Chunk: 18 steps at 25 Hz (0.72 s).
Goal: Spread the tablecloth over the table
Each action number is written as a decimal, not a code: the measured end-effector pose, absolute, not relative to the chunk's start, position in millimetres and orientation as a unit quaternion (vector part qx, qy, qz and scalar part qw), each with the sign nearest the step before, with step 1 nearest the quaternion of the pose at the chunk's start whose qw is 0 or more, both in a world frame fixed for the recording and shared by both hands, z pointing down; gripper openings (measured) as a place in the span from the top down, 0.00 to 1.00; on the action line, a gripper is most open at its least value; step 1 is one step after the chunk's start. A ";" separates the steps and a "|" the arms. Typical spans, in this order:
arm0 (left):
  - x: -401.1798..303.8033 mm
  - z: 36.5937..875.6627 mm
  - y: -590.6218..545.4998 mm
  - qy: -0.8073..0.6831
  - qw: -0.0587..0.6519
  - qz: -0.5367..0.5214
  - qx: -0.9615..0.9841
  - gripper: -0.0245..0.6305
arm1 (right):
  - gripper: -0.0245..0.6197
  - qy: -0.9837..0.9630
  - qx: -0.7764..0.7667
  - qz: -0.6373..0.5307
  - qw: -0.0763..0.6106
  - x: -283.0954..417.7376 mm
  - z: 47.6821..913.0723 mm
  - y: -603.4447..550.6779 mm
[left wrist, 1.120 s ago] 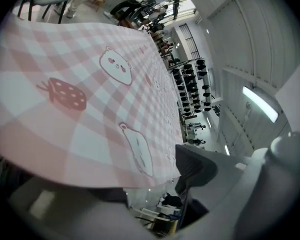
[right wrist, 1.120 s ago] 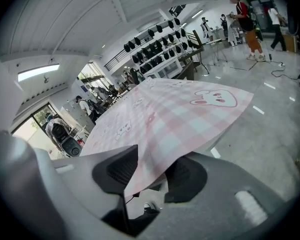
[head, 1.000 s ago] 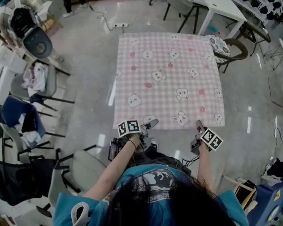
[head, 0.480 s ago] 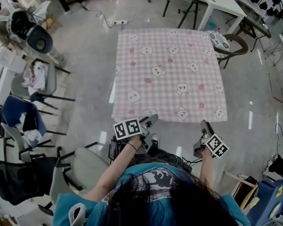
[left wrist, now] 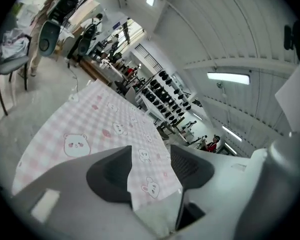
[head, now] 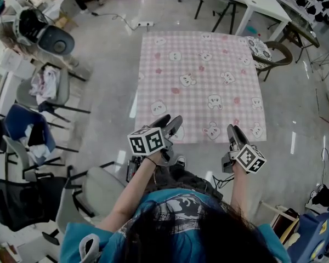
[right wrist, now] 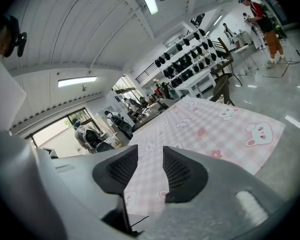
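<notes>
tablecloth (head: 200, 81) lies spread flat, ahead of and below my jaws, untouched. left gripper (head: 171, 122): jaws apart, just been closing, nothing between them. right gripper (head: 233, 129): jaws narrowly apart, likewise empty.

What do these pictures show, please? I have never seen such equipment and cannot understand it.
There is no robot here: a person carries two hand-held, two-jaw grippers. The head view comes from a camera on the person's head, looking down. The other two views come from cameras riding on each gripper, looking along its jaws. A pink checked tablecloth with bear prints lies spread flat. The left gripper and right gripper are both open and hold nothing; the cloth only shows through the gaps between their jaws. The left jaws have just been closing somewhat.
</notes>
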<state>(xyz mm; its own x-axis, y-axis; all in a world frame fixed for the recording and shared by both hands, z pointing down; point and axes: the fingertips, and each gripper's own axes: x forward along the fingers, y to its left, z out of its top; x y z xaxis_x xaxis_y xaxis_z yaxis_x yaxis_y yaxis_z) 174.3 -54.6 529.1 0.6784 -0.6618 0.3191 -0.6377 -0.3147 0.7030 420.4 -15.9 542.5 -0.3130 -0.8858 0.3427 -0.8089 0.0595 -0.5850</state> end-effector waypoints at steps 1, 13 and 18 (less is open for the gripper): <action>172.7 524.1 -55.2 -0.400 0.410 -0.010 0.820 0.58 | 0.72 0.734 -0.576 -0.355 0.051 412.7 537.4 -19.7; 151.9 480.2 -48.8 -0.352 0.241 0.050 0.903 0.62 | 0.73 0.806 -0.500 -0.313 0.052 317.3 490.2 -46.0; 135.4 467.2 -52.4 -0.313 0.199 0.058 0.927 0.65 | 0.75 0.820 -0.492 -0.288 0.041 283.8 475.1 -48.3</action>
